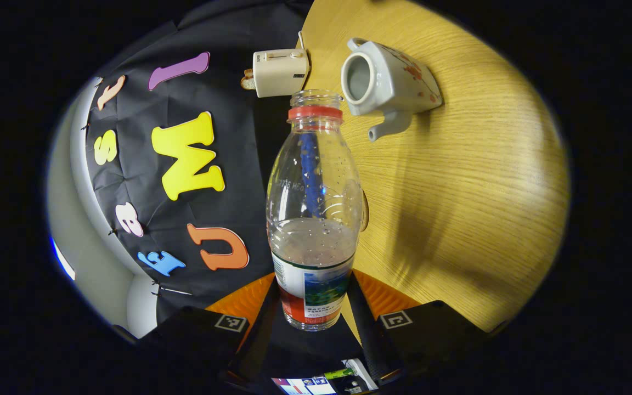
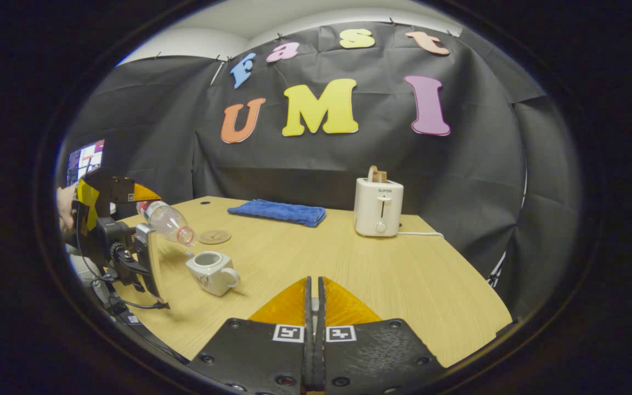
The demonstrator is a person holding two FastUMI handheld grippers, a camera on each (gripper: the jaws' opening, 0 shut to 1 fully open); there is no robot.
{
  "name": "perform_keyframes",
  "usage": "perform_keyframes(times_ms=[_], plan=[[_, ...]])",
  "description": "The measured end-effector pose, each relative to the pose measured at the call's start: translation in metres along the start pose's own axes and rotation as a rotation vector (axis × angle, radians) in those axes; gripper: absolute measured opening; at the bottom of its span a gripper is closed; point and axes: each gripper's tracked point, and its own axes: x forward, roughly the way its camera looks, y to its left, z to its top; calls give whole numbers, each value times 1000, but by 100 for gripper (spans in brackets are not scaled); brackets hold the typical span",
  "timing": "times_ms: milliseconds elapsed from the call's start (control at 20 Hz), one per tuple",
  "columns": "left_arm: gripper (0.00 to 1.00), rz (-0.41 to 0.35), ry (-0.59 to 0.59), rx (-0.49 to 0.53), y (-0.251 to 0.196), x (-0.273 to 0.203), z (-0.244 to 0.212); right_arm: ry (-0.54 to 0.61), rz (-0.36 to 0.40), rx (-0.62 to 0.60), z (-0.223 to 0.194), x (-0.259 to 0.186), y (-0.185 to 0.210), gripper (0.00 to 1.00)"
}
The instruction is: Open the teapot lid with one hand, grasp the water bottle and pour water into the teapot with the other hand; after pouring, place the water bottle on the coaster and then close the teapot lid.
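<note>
Left gripper view: my left gripper (image 1: 314, 307) clamped on one water bottle (image 1: 314, 219), long axis straight ahead, uncapped mouth toward one lidless teapot (image 1: 387, 82) beyond-right; toaster (image 1: 280, 71) farther ahead.

Right gripper view: my right gripper (image 2: 314, 307) fingers together, whether anything held, cannot tell. Ahead-left: bottle tilted mouth-down over teapot; one coaster (image 2: 214, 237), blue cloth (image 2: 277, 212) behind.

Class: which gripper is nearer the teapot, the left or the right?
Left. The left gripper holds the water bottle tilted just above the teapot; the right gripper sits farther off across the table.
</note>
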Motion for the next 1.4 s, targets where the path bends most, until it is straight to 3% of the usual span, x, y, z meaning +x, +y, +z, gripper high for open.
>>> perform_keyframes(times_ms=[1100,1200,1400], plan=[[73,12,41,178,10,2,21,-9,-18,42,-5,-4,-20,0],[77,11,46,184,11,2,23,-10,-19,45,-5,-5,-22,0],[73,10,51,211,14,3,27,-14,-14,50,-6,-6,-23,0]])
